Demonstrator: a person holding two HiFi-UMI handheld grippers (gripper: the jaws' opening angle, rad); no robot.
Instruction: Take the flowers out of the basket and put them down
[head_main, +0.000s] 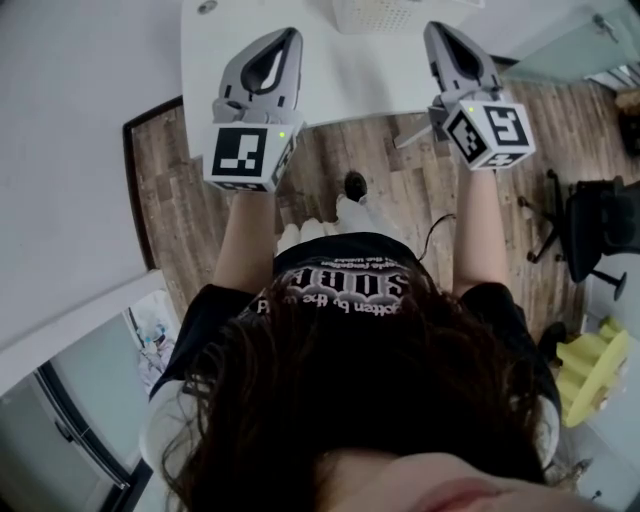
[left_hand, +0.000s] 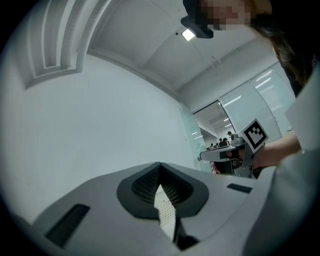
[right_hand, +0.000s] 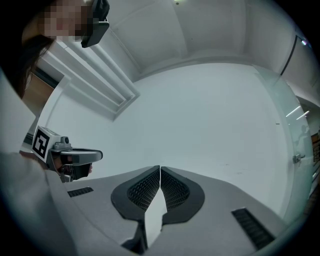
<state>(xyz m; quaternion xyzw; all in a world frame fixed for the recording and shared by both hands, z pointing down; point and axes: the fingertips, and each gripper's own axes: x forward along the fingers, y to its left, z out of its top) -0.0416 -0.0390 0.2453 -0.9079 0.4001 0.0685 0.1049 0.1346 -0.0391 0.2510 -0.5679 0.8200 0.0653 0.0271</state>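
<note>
No flowers show in any view. A white perforated container (head_main: 385, 12), possibly the basket, stands on the white table (head_main: 340, 85) at the top edge of the head view, cut off by the frame. My left gripper (head_main: 290, 36) is held over the table's near part, shut, with nothing between its jaws. My right gripper (head_main: 436, 30) is beside it to the right, also shut and empty. In the left gripper view the jaws (left_hand: 159, 165) meet at the tips against a white wall. The right gripper view shows the same closed tips (right_hand: 160, 169).
Wooden floor (head_main: 200, 190) lies under the table's near edge. A black office chair (head_main: 600, 230) stands at the right, yellow foam pieces (head_main: 592, 372) below it. Both gripper views face bare white walls and ceiling; each shows the other gripper (left_hand: 252, 142) (right_hand: 65, 157) at the side.
</note>
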